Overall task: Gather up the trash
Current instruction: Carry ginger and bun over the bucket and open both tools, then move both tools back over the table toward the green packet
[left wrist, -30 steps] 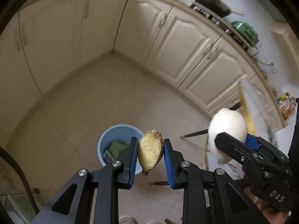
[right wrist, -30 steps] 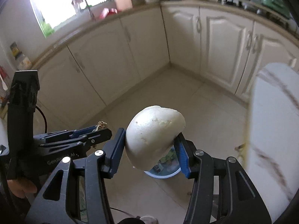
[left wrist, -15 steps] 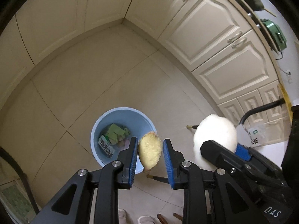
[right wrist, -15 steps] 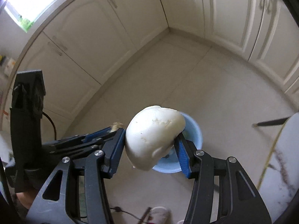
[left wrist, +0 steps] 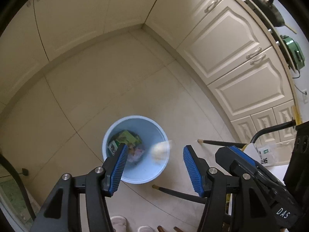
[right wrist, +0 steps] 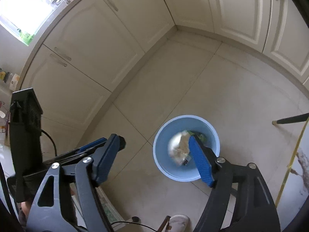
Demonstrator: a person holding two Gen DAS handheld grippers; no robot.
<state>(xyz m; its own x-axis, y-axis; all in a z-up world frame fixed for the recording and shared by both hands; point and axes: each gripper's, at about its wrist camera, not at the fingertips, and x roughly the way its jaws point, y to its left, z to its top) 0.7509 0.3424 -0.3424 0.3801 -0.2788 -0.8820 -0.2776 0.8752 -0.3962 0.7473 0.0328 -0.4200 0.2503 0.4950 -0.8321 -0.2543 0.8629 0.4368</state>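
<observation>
Both claws, the left gripper (left wrist: 154,166) and right gripper (right wrist: 154,158), have just been opening and gape empty above the blue bin (left wrist: 123,176) as a soft, light, squashable white lump (right wrist: 178,147), best pinched gently across its middle, falls blurred.

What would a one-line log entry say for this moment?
left gripper: just opened, empty | right gripper: just opened, empty | blurred pale scraps: falling into blue bin
</observation>
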